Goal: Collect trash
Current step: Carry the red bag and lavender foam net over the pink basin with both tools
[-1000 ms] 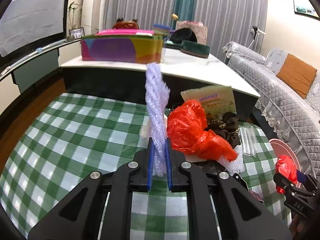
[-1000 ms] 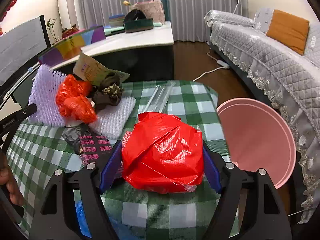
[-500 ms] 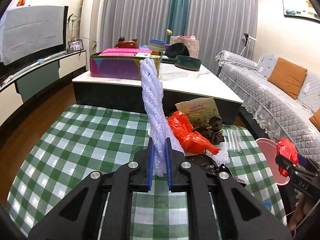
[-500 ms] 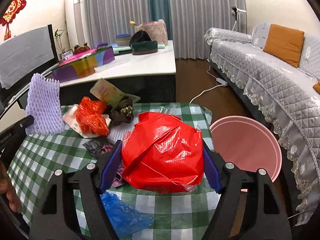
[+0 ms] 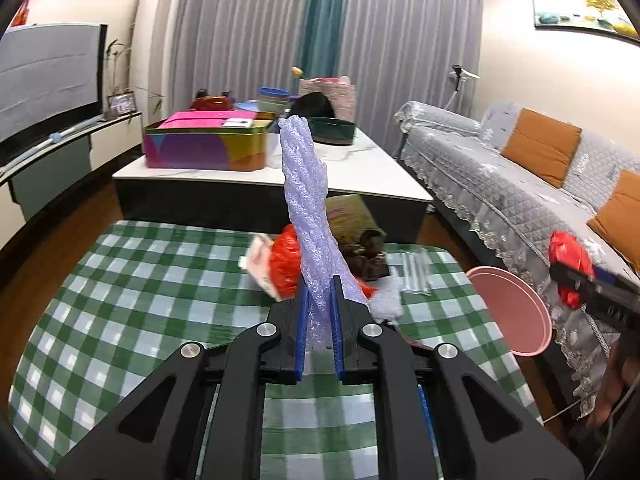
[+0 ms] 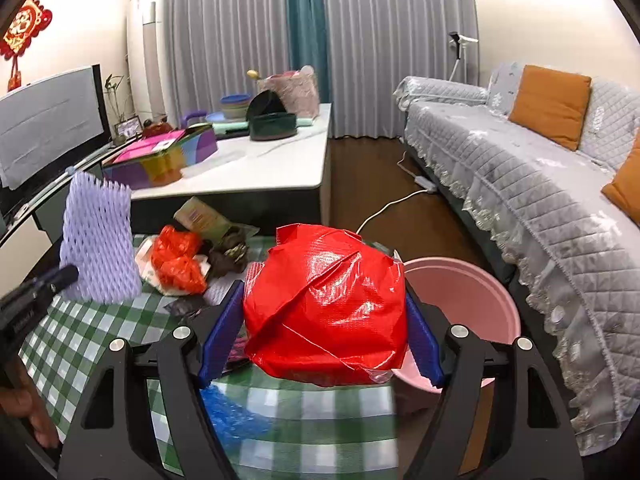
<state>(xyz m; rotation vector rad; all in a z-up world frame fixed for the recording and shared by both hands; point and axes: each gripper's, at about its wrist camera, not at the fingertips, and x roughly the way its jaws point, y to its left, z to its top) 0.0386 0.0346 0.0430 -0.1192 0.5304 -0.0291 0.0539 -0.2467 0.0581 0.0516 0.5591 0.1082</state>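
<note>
My left gripper [image 5: 319,292] is shut on a lilac foam net sleeve [image 5: 306,204] and holds it upright above the green checked table [image 5: 140,280]; the sleeve also shows in the right wrist view [image 6: 98,240]. My right gripper [image 6: 320,320] is shut on a crumpled red plastic bag [image 6: 324,308], held over the table's right edge beside the pink bin [image 6: 468,292]. That bag [image 5: 568,256] and the bin [image 5: 512,312] also show in the left wrist view. A pile of trash with an orange-red bag [image 6: 176,260] lies on the table.
A blue plastic wrapper [image 6: 232,412] lies on the table under my right gripper. A white coffee table [image 5: 360,168] with a colourful box [image 5: 204,146] stands behind. A grey sofa [image 6: 540,200] runs along the right, close to the bin.
Both grippers have risen and pulled back from the table with their loads. The trash pile now looks farther away. The red bag has moved nearer the pink bin.
</note>
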